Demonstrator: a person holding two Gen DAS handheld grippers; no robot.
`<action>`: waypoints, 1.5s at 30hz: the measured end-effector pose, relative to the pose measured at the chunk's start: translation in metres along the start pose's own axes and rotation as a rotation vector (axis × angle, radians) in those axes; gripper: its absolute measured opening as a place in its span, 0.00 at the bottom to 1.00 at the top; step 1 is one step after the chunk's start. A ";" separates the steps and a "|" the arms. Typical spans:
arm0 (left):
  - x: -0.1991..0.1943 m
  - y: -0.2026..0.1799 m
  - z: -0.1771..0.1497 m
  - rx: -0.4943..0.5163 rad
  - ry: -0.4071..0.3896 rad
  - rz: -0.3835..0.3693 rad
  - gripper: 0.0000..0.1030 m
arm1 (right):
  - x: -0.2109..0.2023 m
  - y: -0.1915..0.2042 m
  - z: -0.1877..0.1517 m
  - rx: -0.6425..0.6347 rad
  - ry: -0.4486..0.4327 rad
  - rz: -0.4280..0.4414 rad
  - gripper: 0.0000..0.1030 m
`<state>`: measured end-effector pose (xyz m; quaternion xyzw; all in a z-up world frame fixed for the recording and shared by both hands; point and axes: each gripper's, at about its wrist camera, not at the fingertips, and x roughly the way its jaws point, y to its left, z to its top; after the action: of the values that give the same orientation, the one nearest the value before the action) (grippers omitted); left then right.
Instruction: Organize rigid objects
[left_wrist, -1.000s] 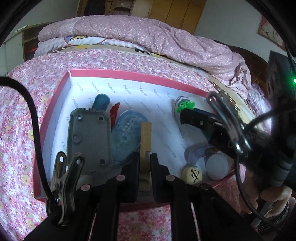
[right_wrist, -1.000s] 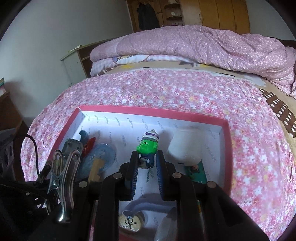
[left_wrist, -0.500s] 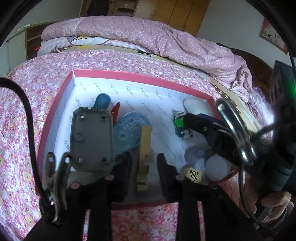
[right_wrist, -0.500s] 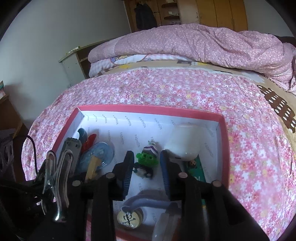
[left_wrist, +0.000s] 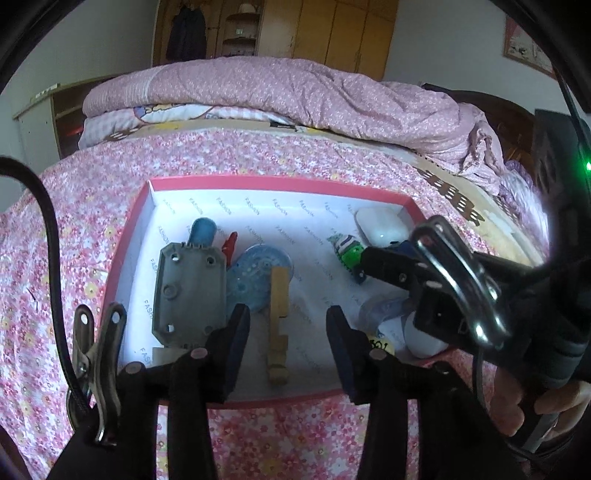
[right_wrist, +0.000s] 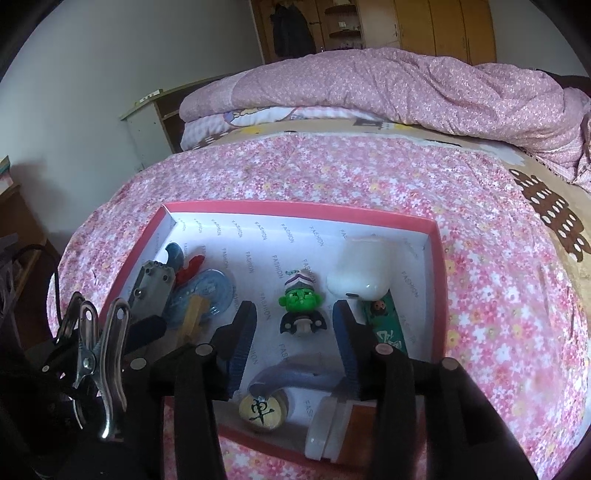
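Observation:
A red-rimmed white box (left_wrist: 130, 236) (right_wrist: 437, 280) lies on the flowered bed. My left gripper (left_wrist: 288, 332) is open above a wooden clothespin (left_wrist: 277, 317) that lies in the box, resting partly on a blue disc (left_wrist: 255, 273). A grey plastic block (left_wrist: 190, 291) lies left of it. My right gripper (right_wrist: 293, 328) is open around a green-headed toy figure (right_wrist: 301, 302) that lies on the box floor; the figure also shows in the left wrist view (left_wrist: 349, 253). The right gripper shows in the left wrist view (left_wrist: 391, 264).
The box also holds a white case (right_wrist: 364, 273), a green card (right_wrist: 388, 325), a round chess piece (right_wrist: 262, 408), a white bottle (right_wrist: 327, 430) and a blue tube (left_wrist: 202, 230). A folded pink quilt (right_wrist: 406, 85) lies behind; a shelf (right_wrist: 147, 125) stands to the left.
Both grippers opened. The left let go of the clothespin and the right let go of the green toy; both things now lie in the box. Both grippers drew back slightly.

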<state>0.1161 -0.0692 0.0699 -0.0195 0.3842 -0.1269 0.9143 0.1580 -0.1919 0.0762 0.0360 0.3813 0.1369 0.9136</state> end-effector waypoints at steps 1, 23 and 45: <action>-0.001 -0.001 0.000 0.003 -0.001 -0.001 0.45 | -0.001 0.000 0.000 -0.002 -0.002 0.000 0.44; -0.051 -0.001 -0.019 0.018 -0.048 0.080 0.45 | -0.068 -0.001 -0.038 0.098 -0.086 0.046 0.50; -0.052 -0.001 -0.081 0.020 0.051 0.141 0.45 | -0.081 0.012 -0.127 0.141 -0.019 -0.137 0.50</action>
<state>0.0234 -0.0525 0.0488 0.0200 0.4064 -0.0667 0.9110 0.0114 -0.2080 0.0436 0.0755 0.3826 0.0466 0.9196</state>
